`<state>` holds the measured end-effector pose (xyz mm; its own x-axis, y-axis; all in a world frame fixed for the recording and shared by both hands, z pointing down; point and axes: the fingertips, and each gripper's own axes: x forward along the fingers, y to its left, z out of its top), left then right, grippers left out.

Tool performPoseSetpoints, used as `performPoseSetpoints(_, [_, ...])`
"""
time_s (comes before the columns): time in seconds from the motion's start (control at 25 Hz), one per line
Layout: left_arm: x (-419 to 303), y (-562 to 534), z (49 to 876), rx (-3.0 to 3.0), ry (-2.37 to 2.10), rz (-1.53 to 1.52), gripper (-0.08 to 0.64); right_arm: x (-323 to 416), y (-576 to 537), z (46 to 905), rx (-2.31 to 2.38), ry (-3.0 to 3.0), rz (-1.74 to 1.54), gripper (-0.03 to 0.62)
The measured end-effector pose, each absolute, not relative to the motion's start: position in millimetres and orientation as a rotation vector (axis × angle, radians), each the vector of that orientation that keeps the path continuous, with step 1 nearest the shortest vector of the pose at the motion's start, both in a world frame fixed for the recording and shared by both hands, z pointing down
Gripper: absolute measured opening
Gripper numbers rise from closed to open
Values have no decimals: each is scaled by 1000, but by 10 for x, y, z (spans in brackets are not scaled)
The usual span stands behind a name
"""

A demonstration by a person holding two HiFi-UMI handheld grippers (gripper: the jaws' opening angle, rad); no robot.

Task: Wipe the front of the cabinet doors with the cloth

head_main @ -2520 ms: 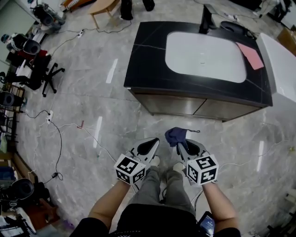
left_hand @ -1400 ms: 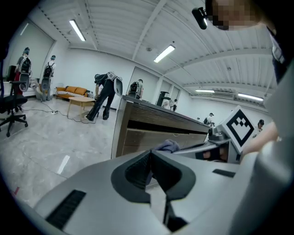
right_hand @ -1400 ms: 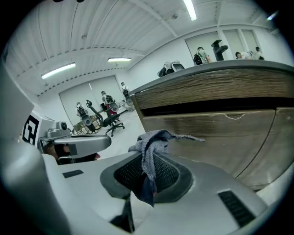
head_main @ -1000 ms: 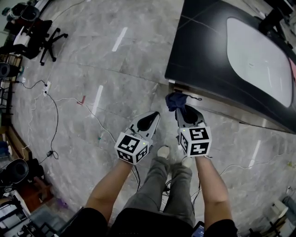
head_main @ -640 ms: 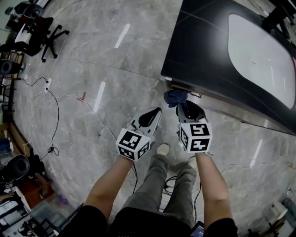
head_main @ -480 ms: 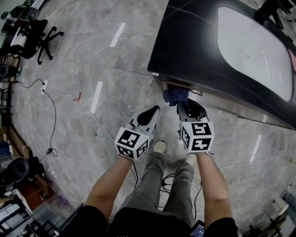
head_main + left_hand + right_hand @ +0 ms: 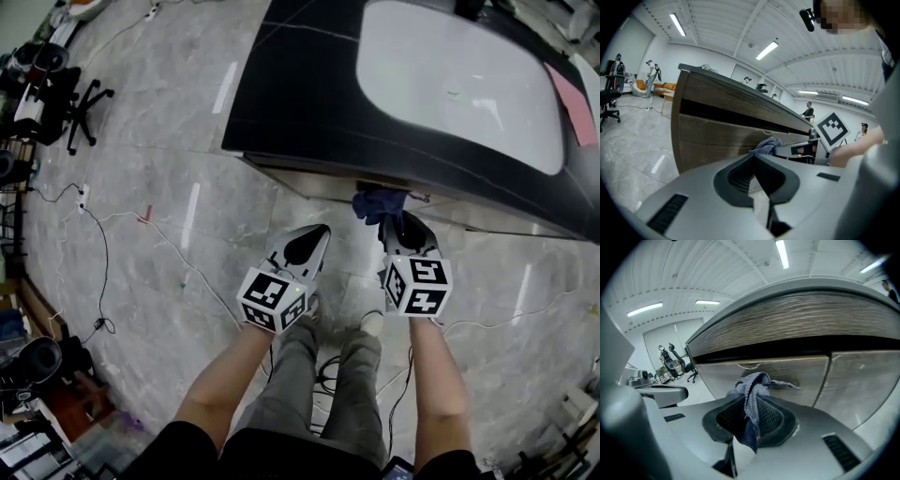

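The cabinet has a black top (image 7: 300, 84) and wood-grain doors (image 7: 787, 373) under its overhang. A seam (image 7: 825, 376) divides two doors. My right gripper (image 7: 398, 217) is shut on a blue-grey cloth (image 7: 378, 203), which bunches out of the jaws (image 7: 750, 401) close to the left door. Whether the cloth (image 7: 752, 390) touches the door I cannot tell. My left gripper (image 7: 319, 232) hangs beside it, a little further from the cabinet, shut with nothing in it (image 7: 754, 157). The left gripper view also shows the cloth (image 7: 766, 145) against the door (image 7: 712, 140).
A white inset (image 7: 459, 84) fills the countertop, with a pink sheet (image 7: 570, 94) at its far right. Cables (image 7: 169, 248) run over the grey stone floor on the left, near an office chair (image 7: 70, 103). The person's legs (image 7: 323, 375) stand below the grippers.
The person has stepped along the cabinet, so the cloth now faces the door fronts instead of the corner. Both grippers have kept their hold and spacing.
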<state>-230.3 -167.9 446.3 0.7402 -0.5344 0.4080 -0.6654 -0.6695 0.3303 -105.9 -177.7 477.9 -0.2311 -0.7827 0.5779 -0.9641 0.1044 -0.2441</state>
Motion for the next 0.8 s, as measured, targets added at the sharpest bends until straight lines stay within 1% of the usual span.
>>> performPoseSetpoints(0.24, [-1610,-1484,4430,2537,-804,383,9,-399,-1594,4831,1796,-2038,867,69])
performPoseSetpoints(0.4, [-1278,-1390,4413,2550,-778,384,9,-124,-1490,4798,1821,-2046,879,69])
performPoseSetpoints(0.6, [-1091,-1320,4402,2553,-779,349,9,-80,-1375,4762,1785,-2102,869,69])
performPoseSetpoints(0.8, [-1286,-1255,4533,2540,-801,378,9,-397,-1288,4911,1698,-2151,892,69])
